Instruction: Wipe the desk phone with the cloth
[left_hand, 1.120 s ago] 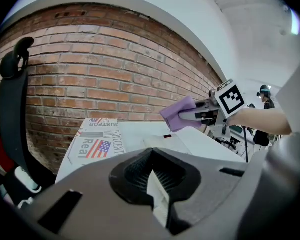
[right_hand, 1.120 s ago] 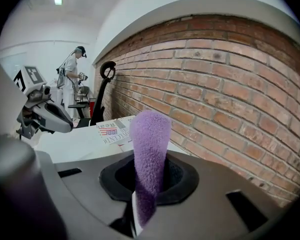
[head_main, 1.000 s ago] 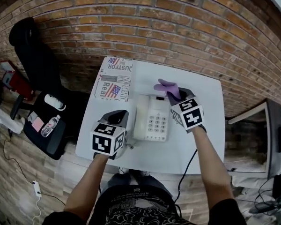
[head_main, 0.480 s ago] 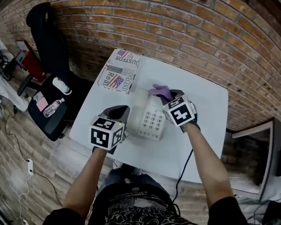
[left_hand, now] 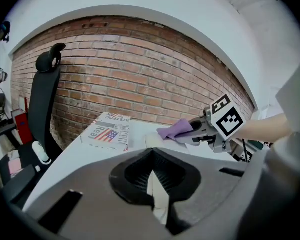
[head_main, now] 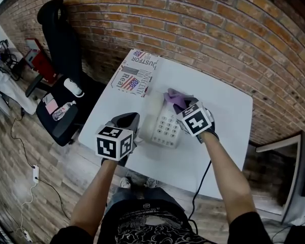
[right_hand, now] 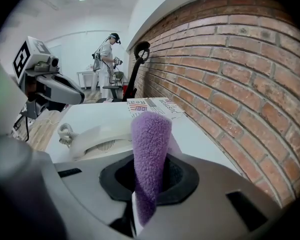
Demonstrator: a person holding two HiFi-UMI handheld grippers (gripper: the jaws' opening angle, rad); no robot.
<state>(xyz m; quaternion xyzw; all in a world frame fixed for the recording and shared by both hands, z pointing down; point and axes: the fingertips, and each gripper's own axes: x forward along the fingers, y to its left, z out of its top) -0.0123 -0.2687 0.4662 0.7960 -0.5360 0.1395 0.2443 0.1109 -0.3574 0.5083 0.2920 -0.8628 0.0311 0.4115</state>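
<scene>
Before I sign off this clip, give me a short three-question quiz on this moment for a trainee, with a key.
1. Multiple choice: what is the right gripper shut on? A) a purple cloth B) a newspaper C) a handset
2. Short answer: the cloth sits at which end of the desk phone, the end toward the brick wall or the end toward the person?
3. True or false: a newspaper covers the phone's keypad.
Key: 1 A. 2 The end toward the brick wall. 3 False.
</scene>
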